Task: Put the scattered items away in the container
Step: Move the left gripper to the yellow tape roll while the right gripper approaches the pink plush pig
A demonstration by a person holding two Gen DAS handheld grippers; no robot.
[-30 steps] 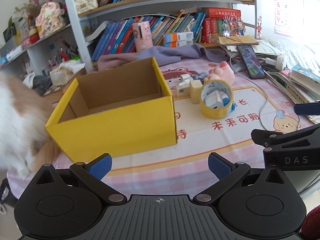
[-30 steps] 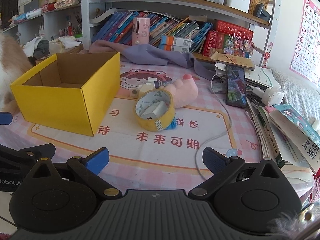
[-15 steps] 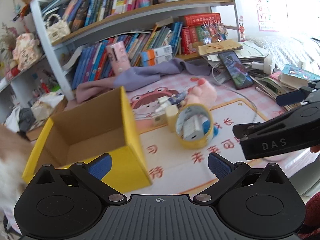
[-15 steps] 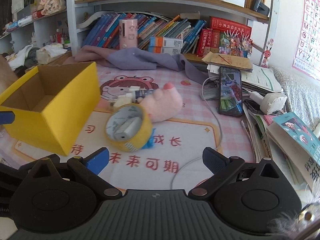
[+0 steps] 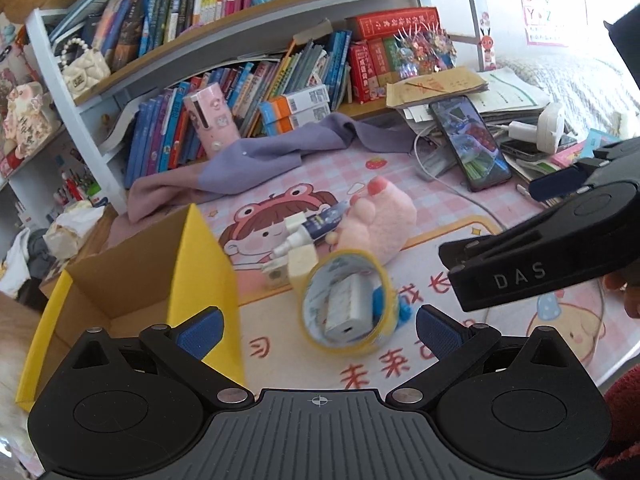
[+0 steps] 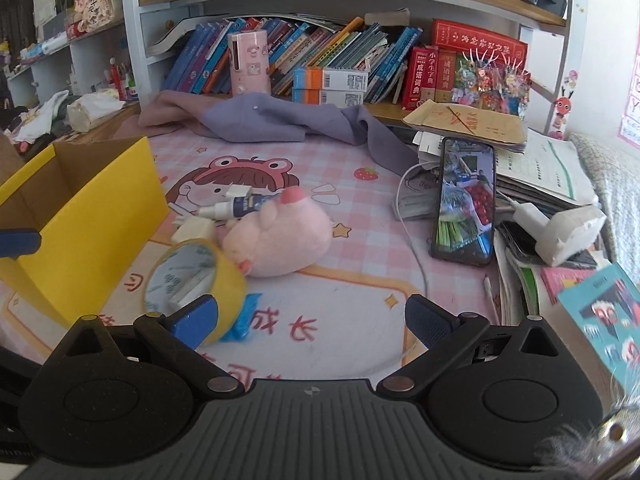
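- On the bench [image 6: 352, 292], covered by a pink checked cartoon mat, an open yellow cardboard box [image 5: 200, 276] with a plain brown inside stands at the left; nothing can be seen inside it.
- Behind it, a crumpled lilac cloth [image 6: 280, 120] lies along the foot of a bookshelf packed with books [image 5: 248, 92].
- A dark smartphone [image 6: 464, 200] with a lit screen leans on a stack of papers at the right edge.
- A soft pink plush toy [image 6: 280, 236] lies near the middle of the mat, right of the box.
- A yellow roll of tape [image 5: 348, 304] stands on edge just in front of the plush toy; through its hole a small white block [image 5: 348, 308] shows, and something blue sits at its base.
- A small blue-and-white bottle [image 6: 236, 208] and a pale cream block [image 5: 302, 264] lie just behind the roll, touching the plush toy.
- The left hand-held gripper [image 5: 318, 326] hangs low in front of the tape roll, blue pads spread wide and empty.
- The right hand-held gripper [image 6: 308, 316] is likewise released, its left pad just in front of the tape roll, the plush toy ahead of it.
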